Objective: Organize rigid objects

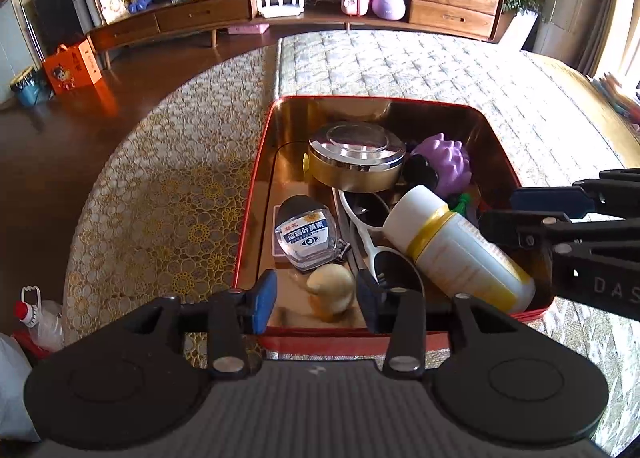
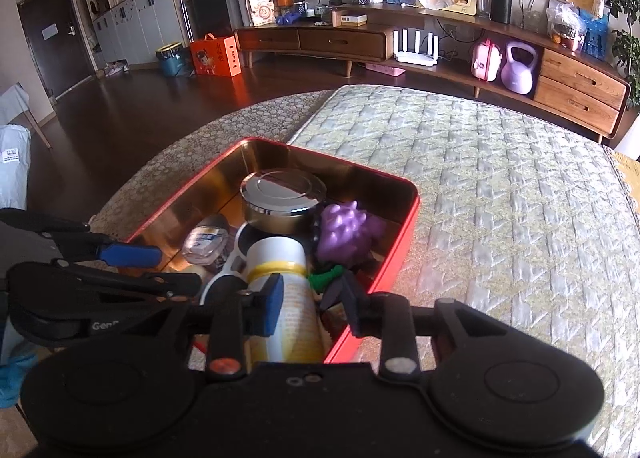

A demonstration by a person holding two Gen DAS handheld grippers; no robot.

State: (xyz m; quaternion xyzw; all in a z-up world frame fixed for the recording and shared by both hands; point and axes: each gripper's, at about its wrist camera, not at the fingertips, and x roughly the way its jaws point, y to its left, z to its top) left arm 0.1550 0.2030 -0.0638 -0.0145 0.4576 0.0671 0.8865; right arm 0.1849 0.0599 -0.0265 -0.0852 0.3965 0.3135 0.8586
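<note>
The left gripper (image 1: 316,300) hovered over the near end of the red tin (image 1: 256,194), its blue pads (image 1: 266,300) apart. A small pale rounded object (image 1: 332,292), too blurred to identify, lay between them on the tin floor with a gap at either side, so it appeared released rather than grasped. The right gripper (image 2: 312,304) stood over the tin's near right corner with its jaws parted around the lower body of a white bottle (image 2: 290,310). The bottle lay on its side, resting on the other contents; whether either pad touched it could not be told.

Beyond the grippers, the tin also held white-framed sunglasses (image 1: 370,234), a clear plastic case with a blue label (image 1: 310,236), a round metal box with a shiny lid (image 1: 356,156), a purple knobbly toy (image 1: 446,160) and a small green piece (image 1: 462,204). All were inside the tin walls, loosely piled rather than laid in rows.

The tin sat on a quilted table cover (image 2: 500,194); no loose items showed on the visible cover. By this evidence the gathering was probably nearly complete, with only withdrawing the grippers and perhaps tidying the pile left.
</note>
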